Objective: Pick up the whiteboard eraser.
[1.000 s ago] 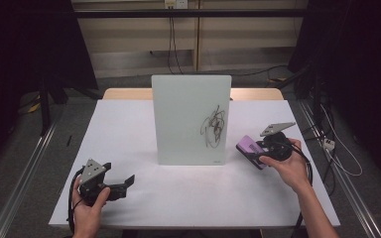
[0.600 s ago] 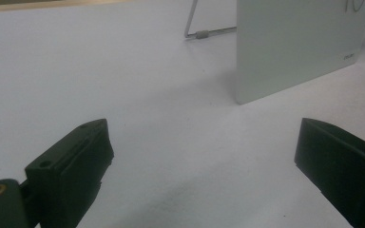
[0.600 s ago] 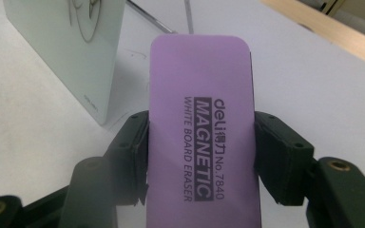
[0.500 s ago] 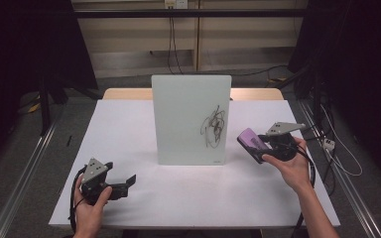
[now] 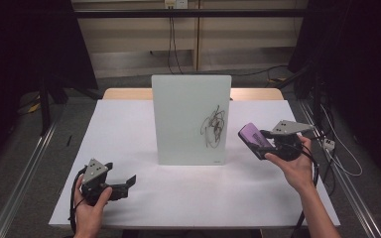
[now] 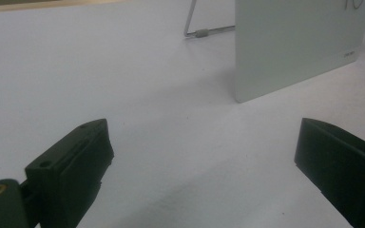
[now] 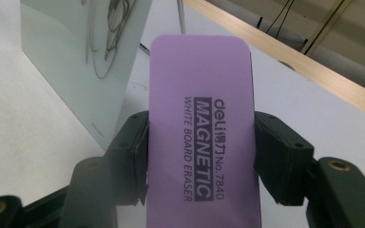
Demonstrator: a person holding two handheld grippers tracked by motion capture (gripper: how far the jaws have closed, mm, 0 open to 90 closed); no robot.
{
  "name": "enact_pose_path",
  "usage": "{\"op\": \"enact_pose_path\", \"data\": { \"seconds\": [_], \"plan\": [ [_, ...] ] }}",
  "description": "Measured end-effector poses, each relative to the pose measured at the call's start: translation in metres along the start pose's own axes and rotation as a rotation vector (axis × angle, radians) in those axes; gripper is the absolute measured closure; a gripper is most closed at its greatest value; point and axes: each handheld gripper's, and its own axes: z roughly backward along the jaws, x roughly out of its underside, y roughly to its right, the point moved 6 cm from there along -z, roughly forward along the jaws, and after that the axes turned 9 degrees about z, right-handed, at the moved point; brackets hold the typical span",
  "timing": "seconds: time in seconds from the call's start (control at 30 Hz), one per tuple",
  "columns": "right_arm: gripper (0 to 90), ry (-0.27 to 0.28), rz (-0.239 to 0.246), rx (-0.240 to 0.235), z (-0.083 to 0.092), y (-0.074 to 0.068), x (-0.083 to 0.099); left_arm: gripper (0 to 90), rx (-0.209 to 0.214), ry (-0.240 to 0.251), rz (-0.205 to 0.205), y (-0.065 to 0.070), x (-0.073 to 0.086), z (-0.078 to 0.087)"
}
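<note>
- the right hand (image 5: 292,166) sits at the right of the high view, palm up, forearm coming in from the lower right corner, lifted clear of the white bench (image 5: 129,124).
- the right gripper (image 5: 263,144) points toward the upper left of the frame, at the lower right part of the whiteboard (image 5: 188,114); its jaws are clamped on the long sides of a purple eraser (image 7: 202,128).
- the eraser (image 5: 254,140) is held tilted in the air just beside the whiteboard's right edge, near the black scribble (image 5: 213,126), not touching the board.
- the left hand (image 5: 92,208) is at the lower left of the high view and grips the left gripper (image 5: 126,182) low over the bench, pointing right; its jaws stand wide apart with nothing but bare bench between them.
- compared with a second ago, the right hand and eraser are higher and a little nearer the board, and the eraser's face is tipped up more.
- the left hand and the whiteboard have not shifted.
</note>
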Motion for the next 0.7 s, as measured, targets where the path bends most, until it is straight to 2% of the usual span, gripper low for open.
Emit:
{"op": "enact_pose_path", "data": {
  "seconds": [0.37,0.7],
  "plan": [
    [41.4,0.046,0.033,0.011,0.011,-0.006,-0.013,5.0,-0.003,0.004,0.003,0.001,0.0,0.0],
    [41.4,0.1,0.088,-0.001,0.019,-0.019,-0.035,5.0,-0.006,0.001,0.003,0.0,0.001,0.001]
  ]
}}
